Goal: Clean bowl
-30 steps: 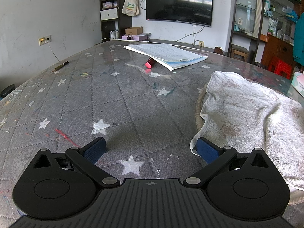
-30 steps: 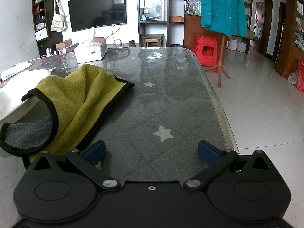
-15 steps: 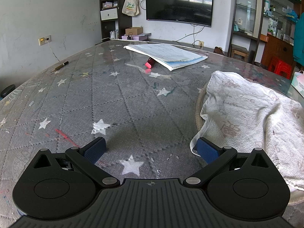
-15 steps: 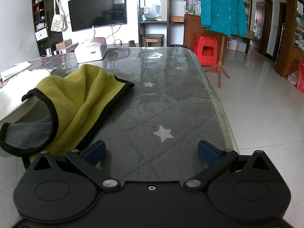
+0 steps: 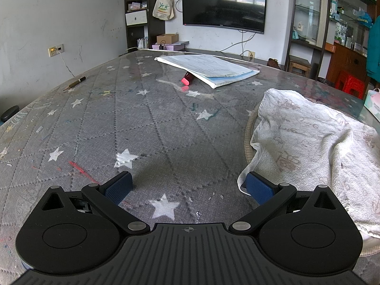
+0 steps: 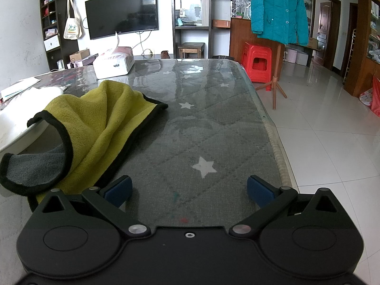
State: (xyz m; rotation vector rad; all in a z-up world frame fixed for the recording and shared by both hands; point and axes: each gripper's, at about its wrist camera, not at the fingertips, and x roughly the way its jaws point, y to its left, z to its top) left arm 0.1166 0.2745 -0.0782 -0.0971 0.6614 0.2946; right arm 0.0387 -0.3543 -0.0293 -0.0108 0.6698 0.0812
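Jaws of both the left gripper (image 5: 188, 185) and right gripper (image 6: 189, 187) stay wide apart over the table (image 5: 147, 128), unchanged from a second ago; cleaning hasn't begun. The bowl (image 6: 16, 128) sits between them, under the white towel (image 5: 308, 142) and yellow cloth (image 6: 95, 121).

A glossy, reflective clear sheet is seen over the grey quilted star-printed table cover (image 5: 166, 130). The rumpled white terry towel (image 5: 308, 142) looks rough and looped. The yellow fleece cloth with black edging (image 6: 99, 118) looks soft and matt, its underside grey. Smooth, glossy white ware is shown by the round bowl (image 6: 14, 130). The white floor tiles (image 6: 332, 142) are polished.
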